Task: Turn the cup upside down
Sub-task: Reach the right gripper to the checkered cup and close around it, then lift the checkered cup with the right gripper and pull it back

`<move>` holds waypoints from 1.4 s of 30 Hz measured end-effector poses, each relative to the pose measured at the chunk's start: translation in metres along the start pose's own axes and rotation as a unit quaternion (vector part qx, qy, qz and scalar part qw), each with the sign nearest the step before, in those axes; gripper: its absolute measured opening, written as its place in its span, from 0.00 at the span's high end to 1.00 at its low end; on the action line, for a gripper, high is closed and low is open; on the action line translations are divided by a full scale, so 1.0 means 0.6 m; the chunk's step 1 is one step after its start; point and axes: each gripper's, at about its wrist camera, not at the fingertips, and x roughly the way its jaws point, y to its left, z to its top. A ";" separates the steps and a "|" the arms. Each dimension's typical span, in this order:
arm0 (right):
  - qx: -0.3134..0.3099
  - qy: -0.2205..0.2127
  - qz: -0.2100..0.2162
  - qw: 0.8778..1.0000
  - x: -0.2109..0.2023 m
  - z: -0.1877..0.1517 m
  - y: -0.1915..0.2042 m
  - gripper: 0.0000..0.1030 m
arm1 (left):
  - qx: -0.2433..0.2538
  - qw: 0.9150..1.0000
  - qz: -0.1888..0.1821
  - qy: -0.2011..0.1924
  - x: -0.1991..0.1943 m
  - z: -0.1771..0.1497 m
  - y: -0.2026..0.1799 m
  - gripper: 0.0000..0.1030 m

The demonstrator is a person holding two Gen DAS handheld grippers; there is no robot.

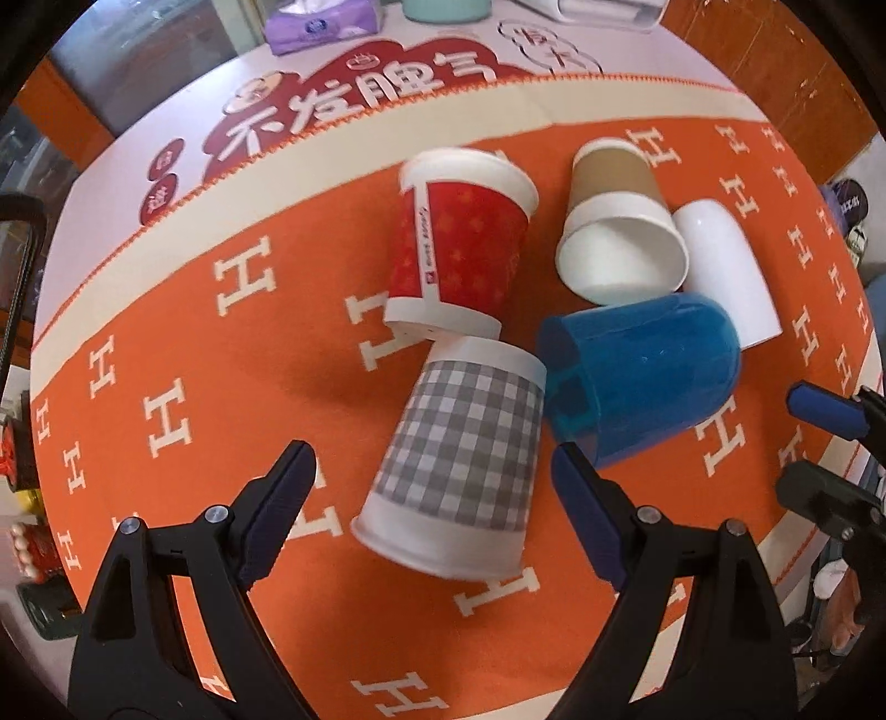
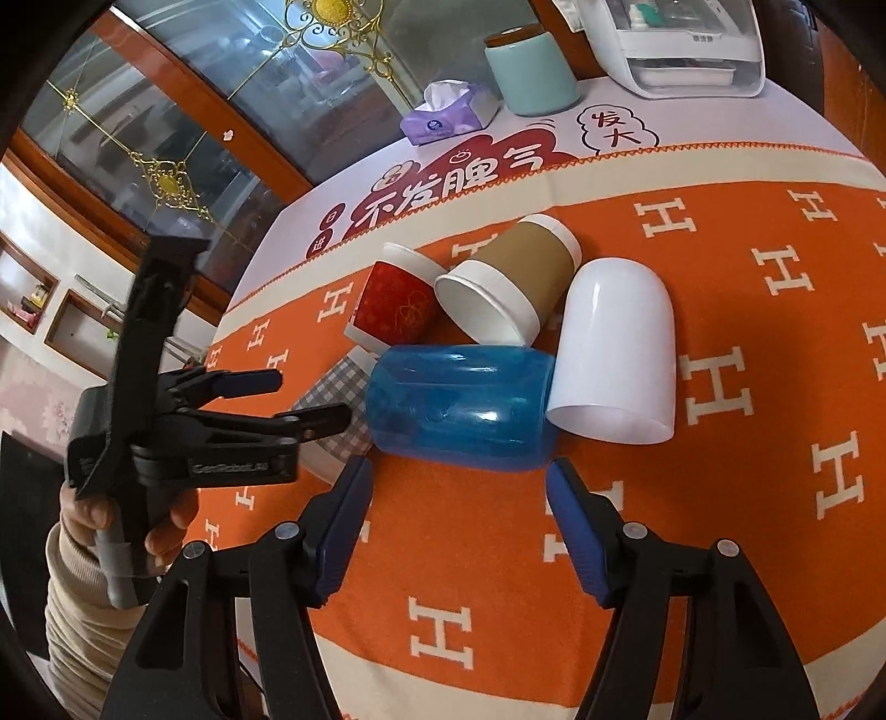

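Observation:
Several cups lie on their sides on the orange cloth. A grey checked paper cup (image 1: 459, 459) lies just ahead of my open left gripper (image 1: 432, 471), between its fingers, not gripped; it also shows in the right wrist view (image 2: 332, 393). A blue translucent cup (image 2: 459, 404) lies just ahead of my open right gripper (image 2: 459, 476), and it shows in the left wrist view (image 1: 642, 376). A red cup (image 1: 459, 243), a brown-sleeved cup (image 1: 614, 221) and a white cup (image 1: 725, 271) lie behind. The left gripper (image 2: 310, 399) appears in the right wrist view.
The orange cloth (image 2: 720, 554) with white H marks covers the table. At the back stand a purple tissue box (image 2: 448, 113), a teal canister (image 2: 529, 72) and a white appliance (image 2: 675, 44). A glass cabinet lies beyond the table.

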 end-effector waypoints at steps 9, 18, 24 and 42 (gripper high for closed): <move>0.012 -0.007 0.000 1.000 -0.015 -0.008 -0.018 0.35 | 0.006 1.000 0.007 0.013 0.025 0.003 -0.022 0.40; 0.018 -0.021 0.005 1.000 -0.053 -0.026 -0.028 0.35 | -0.035 0.999 0.027 -0.005 -0.021 -0.032 -0.017 0.41; 0.021 -0.026 0.012 0.999 -0.079 -0.063 -0.035 0.35 | -0.080 0.997 0.017 -0.018 -0.075 -0.086 -0.028 0.41; 0.090 -0.010 0.010 0.996 -0.103 -0.186 -0.132 0.35 | -0.277 0.949 -0.150 0.011 -0.041 -0.266 -0.174 0.41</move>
